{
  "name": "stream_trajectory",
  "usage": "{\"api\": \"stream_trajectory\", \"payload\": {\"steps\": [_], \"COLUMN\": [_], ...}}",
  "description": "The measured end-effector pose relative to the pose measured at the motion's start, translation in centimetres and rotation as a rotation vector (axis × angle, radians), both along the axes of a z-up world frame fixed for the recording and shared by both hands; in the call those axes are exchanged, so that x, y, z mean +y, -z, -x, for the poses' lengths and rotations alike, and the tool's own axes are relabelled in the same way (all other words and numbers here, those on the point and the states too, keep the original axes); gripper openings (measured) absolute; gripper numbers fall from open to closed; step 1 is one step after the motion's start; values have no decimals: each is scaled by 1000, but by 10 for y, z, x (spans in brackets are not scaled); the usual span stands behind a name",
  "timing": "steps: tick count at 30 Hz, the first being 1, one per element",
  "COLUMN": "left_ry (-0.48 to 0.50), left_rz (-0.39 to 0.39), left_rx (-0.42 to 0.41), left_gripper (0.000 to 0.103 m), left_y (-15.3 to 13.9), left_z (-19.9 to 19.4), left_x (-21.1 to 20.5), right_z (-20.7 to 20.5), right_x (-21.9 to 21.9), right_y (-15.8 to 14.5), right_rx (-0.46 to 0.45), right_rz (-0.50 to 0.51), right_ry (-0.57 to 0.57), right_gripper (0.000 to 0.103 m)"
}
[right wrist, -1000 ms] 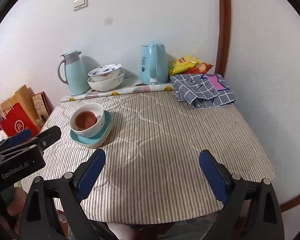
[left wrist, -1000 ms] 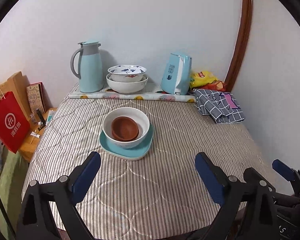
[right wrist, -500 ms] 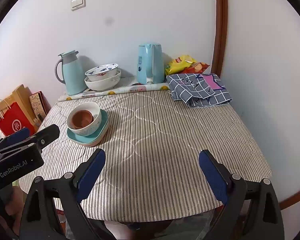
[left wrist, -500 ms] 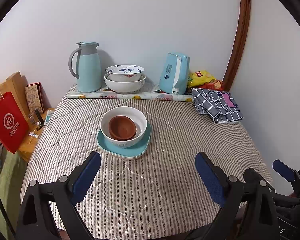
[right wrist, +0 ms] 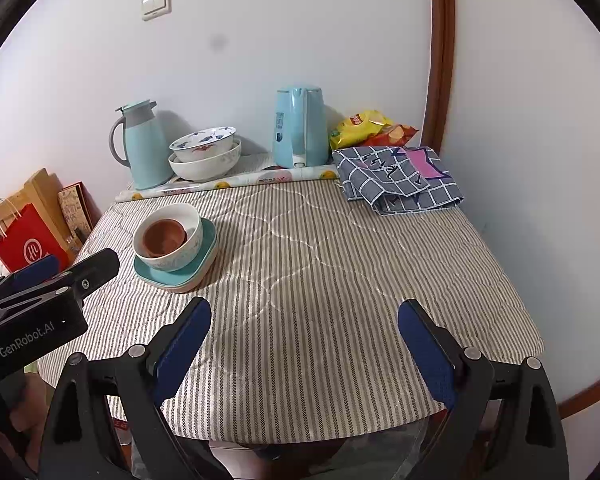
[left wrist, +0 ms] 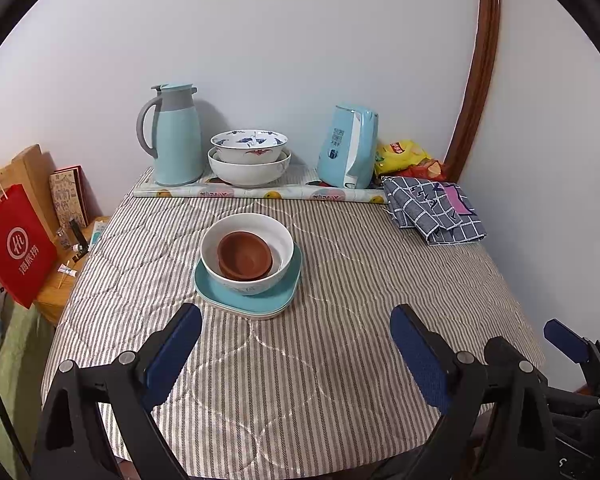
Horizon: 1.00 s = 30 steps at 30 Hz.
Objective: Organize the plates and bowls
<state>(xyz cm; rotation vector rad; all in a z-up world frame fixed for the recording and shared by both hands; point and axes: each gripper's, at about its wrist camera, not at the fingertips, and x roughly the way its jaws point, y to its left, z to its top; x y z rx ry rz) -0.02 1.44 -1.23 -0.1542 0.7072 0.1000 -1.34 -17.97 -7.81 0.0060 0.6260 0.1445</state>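
A small brown bowl (left wrist: 245,255) sits inside a white bowl (left wrist: 284,240), which rests on stacked teal plates (left wrist: 256,305) on the striped table; the stack also shows in the right wrist view (right wrist: 172,244). At the back, a blue-patterned bowl (left wrist: 249,145) sits in a larger white bowl (left wrist: 248,172). My left gripper (left wrist: 296,348) is open and empty, held back from the plate stack near the table's front edge. My right gripper (right wrist: 304,344) is open and empty, over the table's front edge, to the right of the stack.
A teal thermos jug (left wrist: 176,136) and a blue kettle (left wrist: 350,146) stand at the back wall on a rolled mat (left wrist: 260,192). A folded checked cloth (left wrist: 432,214) and snack bags (left wrist: 404,156) lie back right. A red paper bag (left wrist: 16,244) stands left of the table.
Both grippers have pulled back and risen slightly from the table; the stack looks smaller and farther. Both stayed open. Nothing on the table moved.
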Motion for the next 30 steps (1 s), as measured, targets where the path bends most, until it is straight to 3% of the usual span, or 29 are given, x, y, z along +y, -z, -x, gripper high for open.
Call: {"api": "stream_trajectory", "payload": {"steps": [30], "left_ry": [3], "left_rz": [-3], "left_rx": [-2], "left_gripper": [96], "left_y": [-1], "left_z": [3], "left_x": [0], "right_z": [2], "right_x": [1], "right_y": [-1], "right_rx": [-2], "right_rz": [-6], "right_ry": [-2], "right_gripper": [94]}}
